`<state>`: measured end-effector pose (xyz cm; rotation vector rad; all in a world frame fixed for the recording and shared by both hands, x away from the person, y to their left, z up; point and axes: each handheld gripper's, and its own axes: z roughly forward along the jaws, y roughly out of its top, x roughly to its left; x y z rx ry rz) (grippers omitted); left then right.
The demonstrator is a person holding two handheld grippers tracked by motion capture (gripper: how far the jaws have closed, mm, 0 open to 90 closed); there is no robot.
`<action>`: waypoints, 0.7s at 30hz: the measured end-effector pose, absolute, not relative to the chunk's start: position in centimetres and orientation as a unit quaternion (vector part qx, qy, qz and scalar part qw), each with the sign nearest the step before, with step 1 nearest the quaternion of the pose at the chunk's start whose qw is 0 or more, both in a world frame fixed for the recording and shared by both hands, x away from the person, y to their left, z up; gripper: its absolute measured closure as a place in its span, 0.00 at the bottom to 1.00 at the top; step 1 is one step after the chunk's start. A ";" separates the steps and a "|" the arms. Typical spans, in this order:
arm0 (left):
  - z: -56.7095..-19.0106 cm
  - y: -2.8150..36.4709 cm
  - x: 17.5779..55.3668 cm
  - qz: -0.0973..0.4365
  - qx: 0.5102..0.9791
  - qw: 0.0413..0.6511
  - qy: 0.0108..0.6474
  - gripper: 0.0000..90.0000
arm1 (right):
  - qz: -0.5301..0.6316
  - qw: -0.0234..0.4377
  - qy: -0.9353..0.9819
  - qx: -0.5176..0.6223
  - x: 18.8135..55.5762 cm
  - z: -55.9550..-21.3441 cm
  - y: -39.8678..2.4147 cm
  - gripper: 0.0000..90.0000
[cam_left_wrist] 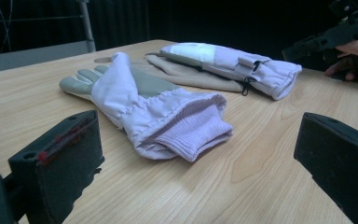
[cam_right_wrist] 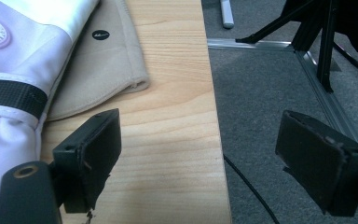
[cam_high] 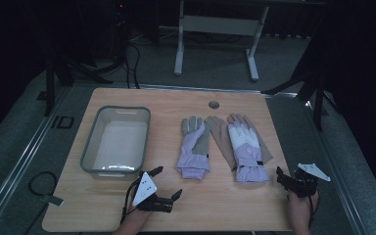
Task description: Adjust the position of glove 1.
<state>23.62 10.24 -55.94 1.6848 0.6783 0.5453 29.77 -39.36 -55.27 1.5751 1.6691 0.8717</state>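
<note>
Dark room, grey carpet floor, light wooden table [cam_high: 225, 205] in the middle. High view: grey plastic tub [cam_high: 116, 142] on table's left part, nothing seen inside. Lilac-and-grey padded glove [cam_high: 195, 147] lies flat mid-table, cuff toward the person. Just right of it, lilac-and-white glove [cam_high: 245, 152] sits on top of a beige fabric glove [cam_high: 221, 137]. Left gripper [cam_high: 167, 182] near front edge, betw tub and lilac-grey glove, jaws wide apart, holding nothing. Right gripper [cam_high: 278, 178] at table's right front, just beside the lilac-white glove cuff, jaws apart, nothing in them.

Left gripper view: both black jaws spread wide, nothing betw them; lilac-grey glove's ribbed cuff [cam_left_wrist: 191, 130] straight ahead, near but not touching. Stacked pair farther back.

Right gripper view: jaws spread, nothing held; left jaw over the table by the lilac-white glove's black strap [cam_right_wrist: 9, 95], right jaw out past the table edge over carpet.
</note>
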 end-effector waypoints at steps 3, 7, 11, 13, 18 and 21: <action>-55.9 10.2 23.6 0.232 0.721 0.584 0.292 0.01 | 0.338 0.338 0.638 0.603 29.6 -55.3 -39.3 0.15; -55.9 10.2 23.6 0.230 0.722 0.584 0.291 0.01 | 0.341 0.329 0.645 0.600 29.2 -55.3 -39.2 0.15; -56.0 10.4 23.8 0.220 0.716 0.591 0.298 0.01 | 0.345 0.318 0.641 0.607 29.5 -55.0 -39.6 0.15; -56.0 10.5 23.8 0.218 0.714 0.594 0.300 0.01 | 0.347 0.309 0.645 0.606 29.7 -54.6 -39.6 0.15; -56.0 10.5 23.8 0.217 0.714 0.594 0.299 0.01 | 0.346 0.305 0.662 0.591 30.4 -52.5 -38.9 0.14; -56.0 10.5 23.8 0.218 0.715 0.594 0.297 0.01 | 0.358 0.299 0.666 0.582 30.9 -50.9 -38.4 0.13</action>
